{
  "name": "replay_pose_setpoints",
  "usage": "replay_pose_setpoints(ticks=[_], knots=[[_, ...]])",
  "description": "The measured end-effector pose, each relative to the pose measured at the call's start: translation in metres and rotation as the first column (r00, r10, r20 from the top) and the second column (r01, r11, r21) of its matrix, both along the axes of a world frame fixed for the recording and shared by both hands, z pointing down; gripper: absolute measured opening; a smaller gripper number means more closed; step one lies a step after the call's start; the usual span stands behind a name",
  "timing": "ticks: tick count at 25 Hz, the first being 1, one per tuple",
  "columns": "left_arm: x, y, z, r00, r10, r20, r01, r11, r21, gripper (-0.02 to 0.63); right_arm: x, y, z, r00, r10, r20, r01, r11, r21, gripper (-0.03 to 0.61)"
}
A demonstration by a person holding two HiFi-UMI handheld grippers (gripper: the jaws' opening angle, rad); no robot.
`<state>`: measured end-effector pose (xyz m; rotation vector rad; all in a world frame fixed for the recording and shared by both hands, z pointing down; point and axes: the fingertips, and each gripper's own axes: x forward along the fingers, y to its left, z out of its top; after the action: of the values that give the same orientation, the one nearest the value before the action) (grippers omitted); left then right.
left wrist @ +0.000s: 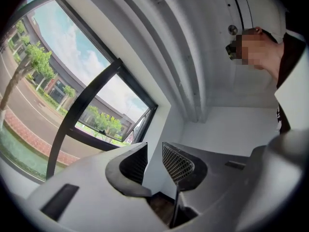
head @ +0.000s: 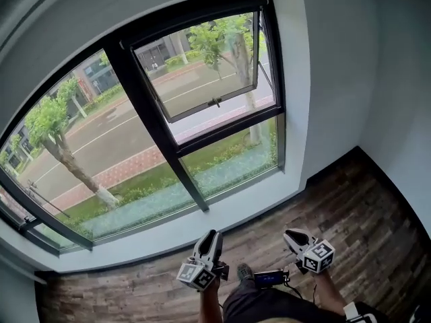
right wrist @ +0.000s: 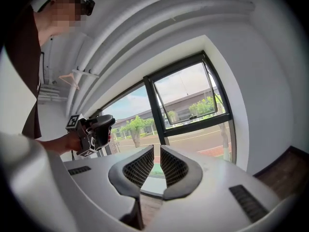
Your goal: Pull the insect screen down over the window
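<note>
Black-framed window (head: 145, 106) stands uncovered — the insect screen is not drawn, likely rolled at the top rail. Left gripper (head: 210, 239) and right gripper (head: 293, 237) hang low, well short of it, jaws parted, empty. Approach stage — next, reach high and find the screen's pull bar.

No legible text, brand, number or sign is found on any surface. Only black-and-white square patterns are noted, nearest the viewer, on the left marker cube (head: 195, 274) and the right marker cube (head: 319, 256); no characters are carried by them.
</note>
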<state>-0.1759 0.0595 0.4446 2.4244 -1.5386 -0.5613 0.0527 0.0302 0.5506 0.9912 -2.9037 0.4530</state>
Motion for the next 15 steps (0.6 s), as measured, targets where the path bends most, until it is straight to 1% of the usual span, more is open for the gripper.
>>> replay_pose_setpoints(ticks=[2,4,7,10,12,15], knots=[[0.002,-0.039,0.001,1.0,0.008,0.023,-0.008,1.0,-0.01,0.103,0.003,-0.027,0.004,1.0,0.023,-0.002,-0.023,1.0,-0.011,0.037],[0.003,-0.078,0.0,0.999,0.025,0.04,-0.025,1.0,0.0,0.103,0.005,-0.061,0.006,0.999,0.044,-0.015,-0.044,0.999,-0.003,0.037],[0.004,-0.146,-0.005,0.995,0.063,0.074,-0.065,0.998,0.023,0.103,0.003,-0.127,-0.003,0.996,0.09,-0.011,-0.09,0.996,0.013,0.037],[-0.013,-0.212,-0.022,0.991,0.105,0.082,-0.109,0.993,0.043,0.103,-0.022,-0.19,-0.03,0.994,0.108,0.013,-0.109,0.993,0.05,0.037],[-0.029,-0.241,-0.039,0.989,0.115,0.096,-0.121,0.991,0.063,0.103,-0.044,-0.22,-0.047,0.995,0.102,-0.004,-0.101,0.991,0.09,0.037],[-0.057,-0.274,-0.056,0.978,0.105,0.179,-0.124,0.987,0.098,0.103,-0.073,-0.251,-0.055,0.993,0.112,-0.033,-0.107,0.987,0.121,0.037]])
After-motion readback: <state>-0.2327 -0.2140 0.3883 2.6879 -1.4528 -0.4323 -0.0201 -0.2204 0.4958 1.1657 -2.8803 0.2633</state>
